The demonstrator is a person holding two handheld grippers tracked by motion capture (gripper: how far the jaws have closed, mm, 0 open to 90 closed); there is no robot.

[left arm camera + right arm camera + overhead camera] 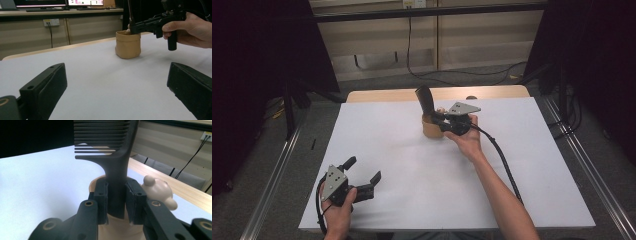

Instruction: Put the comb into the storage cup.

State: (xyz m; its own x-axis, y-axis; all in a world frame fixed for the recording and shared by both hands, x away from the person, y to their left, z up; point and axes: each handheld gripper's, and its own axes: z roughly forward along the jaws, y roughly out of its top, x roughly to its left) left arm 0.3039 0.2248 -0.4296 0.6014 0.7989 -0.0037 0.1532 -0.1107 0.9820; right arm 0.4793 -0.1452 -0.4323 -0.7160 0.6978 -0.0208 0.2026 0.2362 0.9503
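A black wide-tooth comb (424, 99) stands upright in a tan soft cup (431, 132) at the middle of the white table's far half. My right gripper (435, 118) comes in from the right, level with the cup's rim, shut on the comb's handle. In the right gripper view the two pads (101, 200) press on both sides of the comb (117, 182), with the cup (117, 228) just below. My left gripper (363, 176) rests at the near left of the table, open with nothing between its fingers. The left gripper view looks across to the cup (128, 45) and the right gripper (152, 22).
A beige bear-shaped piece (160, 192) sits at the cup's far side. The white sheet (412, 165) covers a wooden table (382, 95) whose edge shows at the back. Metal rails (277, 175) run along both sides, and a cable (504, 165) trails from the right gripper.
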